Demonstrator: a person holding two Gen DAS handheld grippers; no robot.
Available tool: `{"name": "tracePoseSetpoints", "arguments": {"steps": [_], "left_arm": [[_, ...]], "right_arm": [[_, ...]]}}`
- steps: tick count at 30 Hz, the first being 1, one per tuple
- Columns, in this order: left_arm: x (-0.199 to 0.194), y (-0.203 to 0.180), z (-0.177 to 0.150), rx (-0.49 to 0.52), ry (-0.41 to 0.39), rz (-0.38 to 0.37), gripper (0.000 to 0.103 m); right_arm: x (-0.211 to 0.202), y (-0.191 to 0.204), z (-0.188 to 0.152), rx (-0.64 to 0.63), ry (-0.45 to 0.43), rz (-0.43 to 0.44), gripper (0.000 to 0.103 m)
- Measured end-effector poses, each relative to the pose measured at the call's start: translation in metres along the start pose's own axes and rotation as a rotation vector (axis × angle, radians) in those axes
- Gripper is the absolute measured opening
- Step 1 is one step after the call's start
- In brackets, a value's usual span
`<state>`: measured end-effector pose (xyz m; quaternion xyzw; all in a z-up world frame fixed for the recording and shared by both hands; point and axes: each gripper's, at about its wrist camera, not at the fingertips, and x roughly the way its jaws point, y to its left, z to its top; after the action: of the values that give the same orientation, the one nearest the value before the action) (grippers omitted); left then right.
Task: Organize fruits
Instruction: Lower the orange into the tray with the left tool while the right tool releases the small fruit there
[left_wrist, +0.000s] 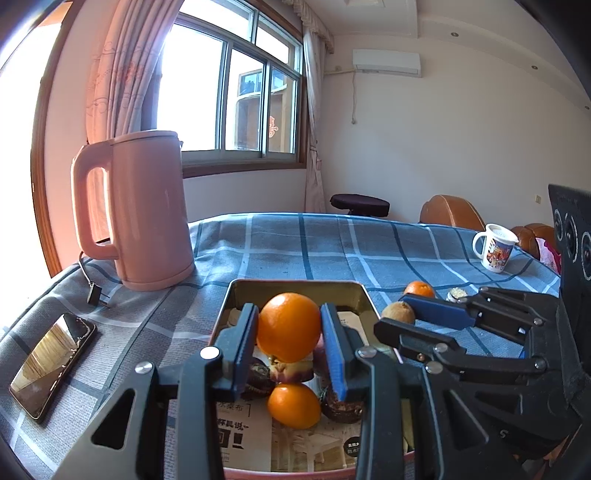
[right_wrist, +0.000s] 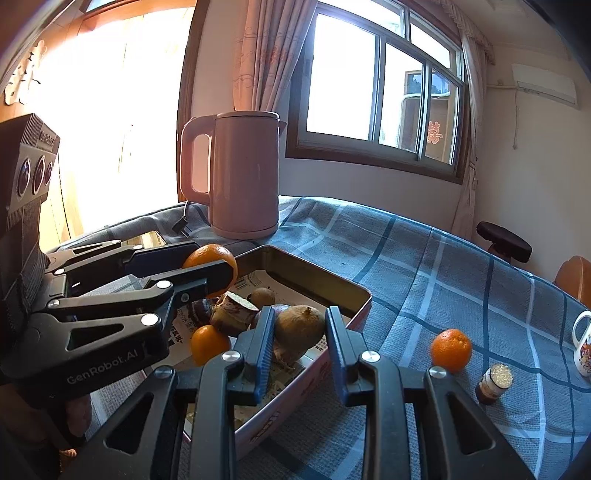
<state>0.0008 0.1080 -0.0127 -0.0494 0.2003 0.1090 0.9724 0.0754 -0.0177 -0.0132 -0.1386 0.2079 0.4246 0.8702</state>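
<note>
My left gripper (left_wrist: 289, 347) is clenched on an orange (left_wrist: 289, 326), with one blue pad pressing each side of it. I hold this orange in the air over the metal tin (left_wrist: 295, 286), which stands on the desk (left_wrist: 277, 243) near its front edge. Inside the tin, on printed paper, lie a second orange (left_wrist: 294, 405), some dark purple fruits and a cut piece with a pale face.

My right gripper (right_wrist: 299, 334) has a brown kiwi (right_wrist: 300, 332) between its fingers, over the right wall of the tin. The left pad touches the kiwi; on the right side I see a small gap, so I cannot tell if the grasp is firm or released.

One more orange (right_wrist: 451, 350) lies on the checked cloth to the right of the tin, apart from it, and just beside it stands a small bottle (right_wrist: 493, 384) with a glittering cap. A white mug (right_wrist: 583, 343) is near the right edge of the desk. A pink kettle (left_wrist: 144, 210) stands near the far left corner, and a phone (left_wrist: 51, 365) lies at the left edge.
</note>
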Motion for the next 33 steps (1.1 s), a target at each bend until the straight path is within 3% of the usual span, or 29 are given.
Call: {"name": "tracePoseSetpoints", "arguments": {"steps": [15, 27, 32, 33], "left_arm": [[-0.007, 0.026, -0.004, -0.014, 0.022, 0.056, 0.036], [0.01, 0.025, -0.015, 0.011, 0.149, 0.022, 0.037], [0.011, 0.022, -0.019, 0.015, 0.158, 0.03, 0.041], [0.011, 0.022, -0.018, 0.011, 0.157, 0.033, 0.05]], "right_arm": [[0.016, 0.018, -0.002, -0.041, 0.059, 0.042, 0.03], [0.028, 0.025, -0.004, -0.053, 0.128, 0.085, 0.03], [0.031, 0.028, -0.006, -0.065, 0.156, 0.108, 0.03], [0.032, 0.028, -0.006, -0.066, 0.161, 0.112, 0.03]]}}
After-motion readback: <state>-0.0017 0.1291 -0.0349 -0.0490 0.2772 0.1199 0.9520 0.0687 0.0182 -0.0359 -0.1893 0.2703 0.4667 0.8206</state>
